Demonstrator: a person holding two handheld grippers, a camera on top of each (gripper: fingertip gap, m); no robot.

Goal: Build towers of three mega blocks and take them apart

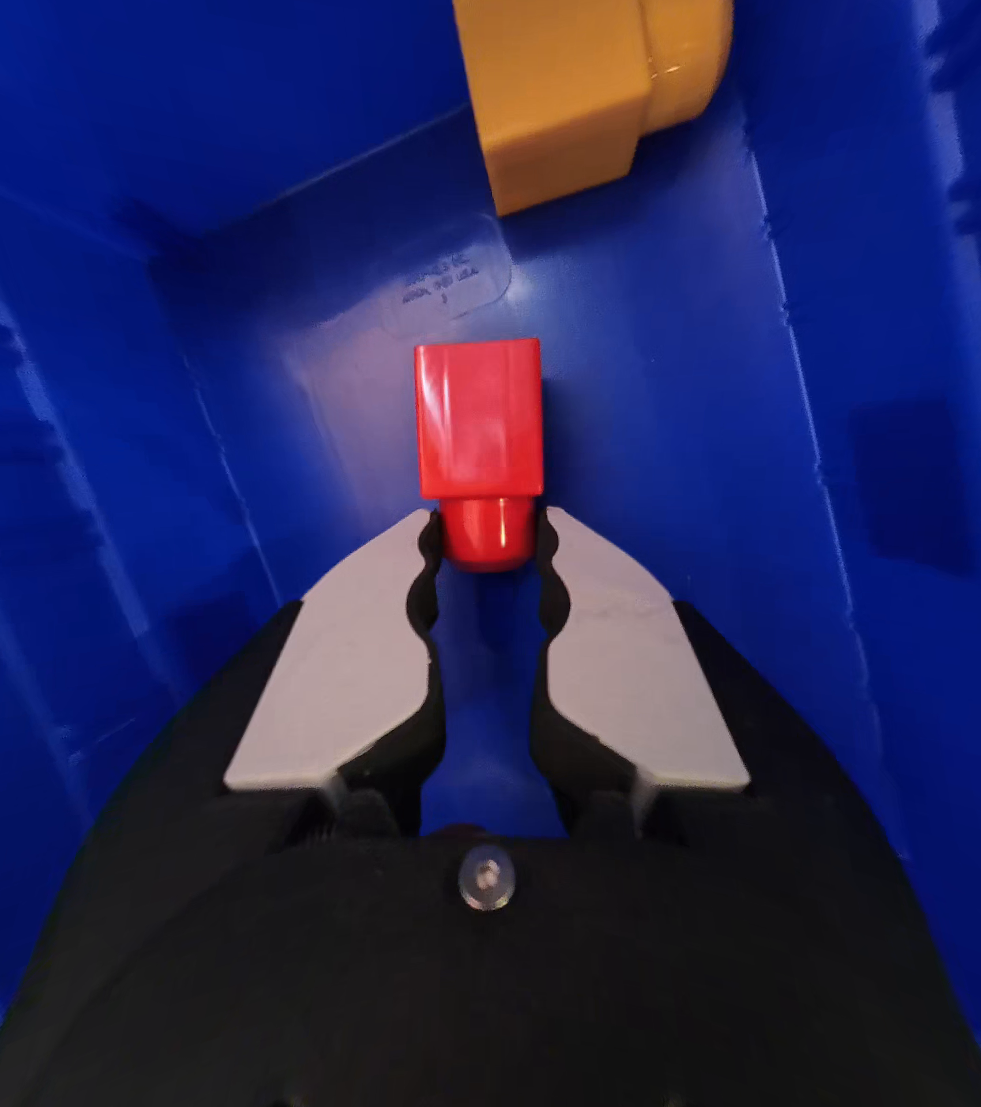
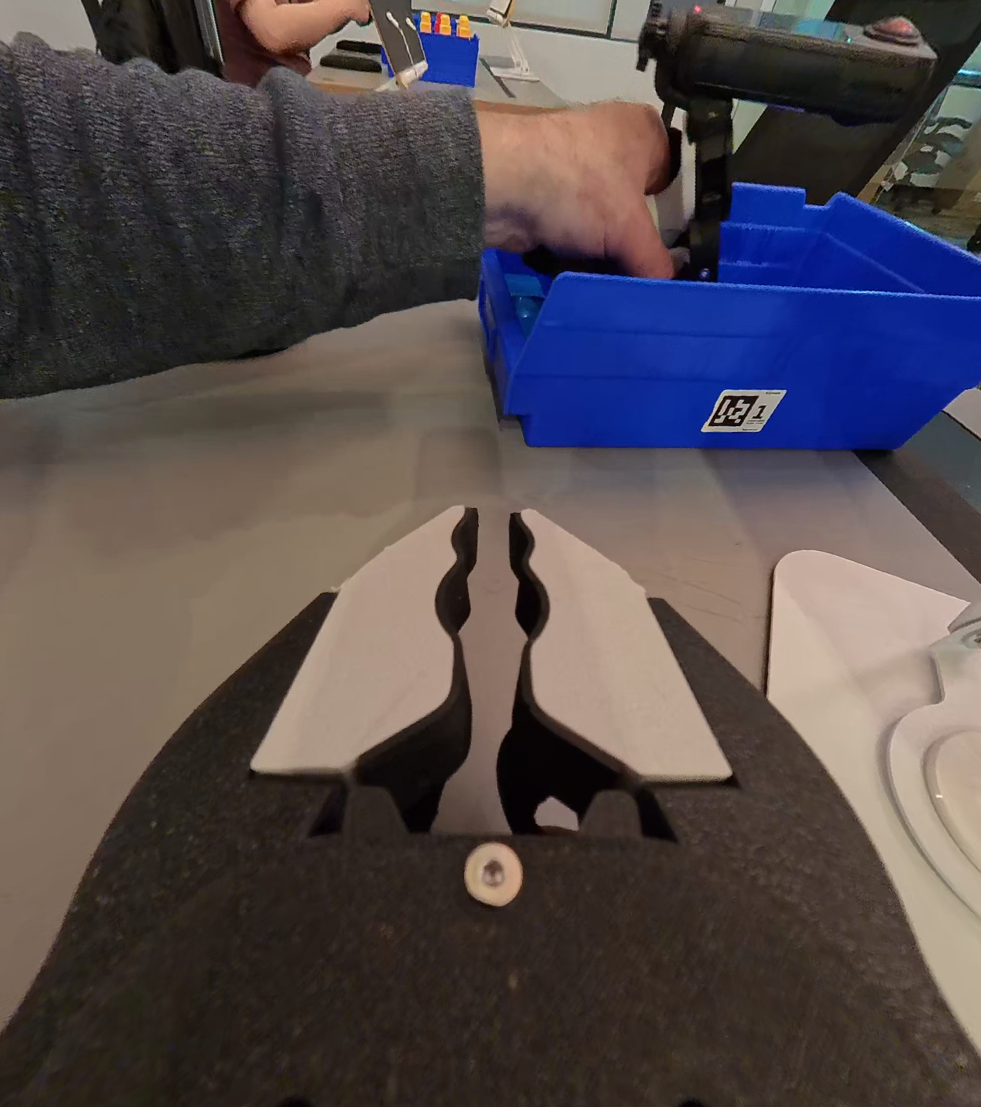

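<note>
Red block [image 1: 479, 419] is gripped by its stud between the tips of the left claw [image 1: 486, 527], its long axis running straight ahead, down inside the blue bin [image 1: 715, 539], near a yellow block [image 1: 572, 102]. Right claw [image 2: 494, 515] is held narrowly parted and empty above the worktop [image 2: 176, 539], well apart from the bin.

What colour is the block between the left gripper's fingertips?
Red, best seen in the left wrist view.

Counted in view: one red block [image 1: 479, 422], one yellow block [image 1: 583, 96], one blue bin [image 2: 775, 335], two grippers — left gripper [image 1: 488, 527], right gripper [image 2: 494, 515] — one white stand base [image 2: 871, 719].
</note>
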